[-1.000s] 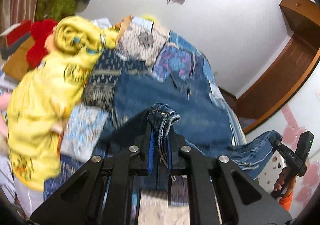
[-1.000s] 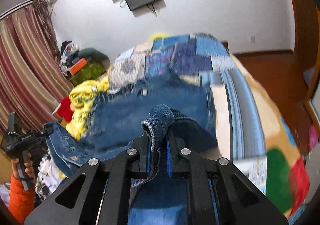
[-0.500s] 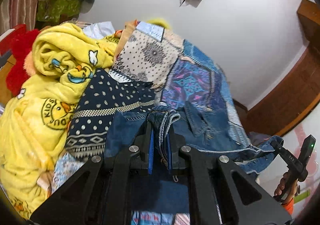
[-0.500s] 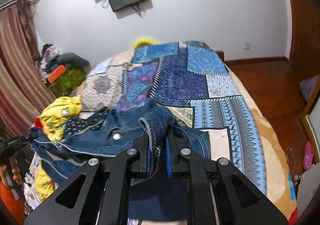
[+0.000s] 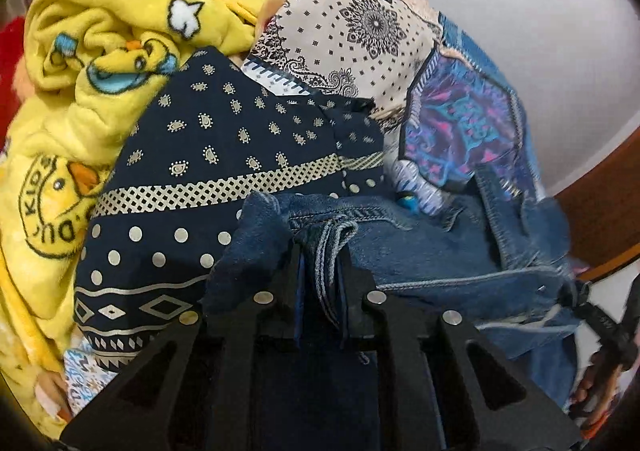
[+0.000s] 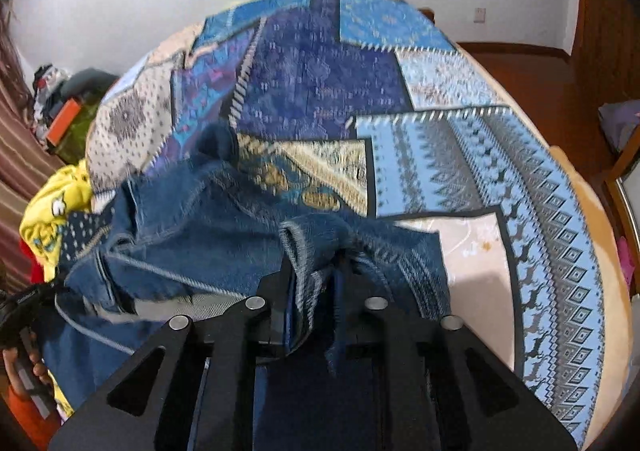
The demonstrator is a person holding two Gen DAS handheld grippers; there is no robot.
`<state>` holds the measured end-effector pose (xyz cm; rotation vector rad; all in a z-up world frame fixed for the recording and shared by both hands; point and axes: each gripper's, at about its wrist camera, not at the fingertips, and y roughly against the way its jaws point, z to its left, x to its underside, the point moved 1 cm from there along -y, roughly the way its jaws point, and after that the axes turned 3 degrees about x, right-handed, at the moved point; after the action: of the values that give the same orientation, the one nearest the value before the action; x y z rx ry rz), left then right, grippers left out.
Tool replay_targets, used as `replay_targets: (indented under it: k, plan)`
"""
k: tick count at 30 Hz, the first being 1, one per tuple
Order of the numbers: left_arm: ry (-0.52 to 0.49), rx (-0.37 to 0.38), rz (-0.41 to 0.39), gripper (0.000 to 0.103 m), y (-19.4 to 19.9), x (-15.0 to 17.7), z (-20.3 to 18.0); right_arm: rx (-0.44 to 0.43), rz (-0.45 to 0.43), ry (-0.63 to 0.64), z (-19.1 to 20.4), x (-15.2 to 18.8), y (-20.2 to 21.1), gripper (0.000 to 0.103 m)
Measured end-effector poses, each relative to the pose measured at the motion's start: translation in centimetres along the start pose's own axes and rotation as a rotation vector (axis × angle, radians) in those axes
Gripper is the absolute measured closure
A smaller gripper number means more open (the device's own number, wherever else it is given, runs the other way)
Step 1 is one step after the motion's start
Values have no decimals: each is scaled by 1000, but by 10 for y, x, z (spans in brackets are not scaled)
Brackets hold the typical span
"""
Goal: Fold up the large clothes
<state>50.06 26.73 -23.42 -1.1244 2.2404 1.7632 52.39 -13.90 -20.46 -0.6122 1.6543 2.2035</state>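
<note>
Blue denim jeans (image 5: 420, 251) lie bunched across a patchwork quilt (image 5: 360, 23). My left gripper (image 5: 323, 251) has a folded denim hem between its fingers; its jaws are opening, and the cloth still fills the gap. In the right wrist view the jeans (image 6: 200, 219) spread left over the quilt (image 6: 440, 139). My right gripper (image 6: 314, 263) pinches another denim edge, jaws opening too, with fabric still between the pads. Each gripper appears at the other view's edge, held by a hand: the right one (image 5: 612, 331), the left one (image 6: 20, 303).
A yellow duck-print blanket (image 5: 80, 91) is heaped at the bed's left side, next to a navy dotted cloth (image 5: 200, 171). Bare quilt stretches ahead and to the right. Wooden floor (image 6: 560, 91) lies beyond the bed. Piled belongings (image 6: 64, 107) stand by the striped curtain.
Both grippers came forward and down toward the bed with the jeans, which now rest on the quilt. The gaps between both pairs of fingers look slightly wider.
</note>
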Motion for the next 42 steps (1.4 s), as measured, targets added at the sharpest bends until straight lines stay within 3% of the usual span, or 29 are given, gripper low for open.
replay_targets:
  k: [2,3,4,5,7,9,12,15,18,22,28,33,35,42]
  plan:
    - [-50,-49,1,83,3,1,-7,13,10,17,2,1,2,79]
    - [-72,-86,9,68,5,1,-10,18,14,26,3,1,4,77]
    - [-101,-142,19,61,6,1,-14,34,21,34,4,1,10,67]
    - [-136,-188,22,54,11,1,-17,59,18,36,4,1,14,46]
    - [-189,-212,19,50,24,3,-24,109,-21,44,5,-1,28,28]
    - [-210,-189,19,35,41,4,-29,101,-87,55,7,1,52,25]
    - [-214,-136,-21,16,73,8,-37,67,-101,58,9,5,73,24]
    - [-237,-104,-60,6,98,15,-44,42,-114,105,16,17,95,23]
    - [-280,-93,-46,3,108,26,-51,26,-108,161,29,29,101,20]
    - [-338,-71,49,3,99,51,-57,-1,-61,238,43,53,96,20]
    - [-300,-19,177,3,61,77,-54,-17,7,290,55,79,74,20]
    - [-315,-45,196,3,31,68,-58,-17,67,309,64,81,49,20]
    - [-318,-89,203,3,16,59,-55,-15,80,307,68,73,37,20]
    - [-245,-129,195,3,-4,23,-30,-25,102,243,69,44,10,20]
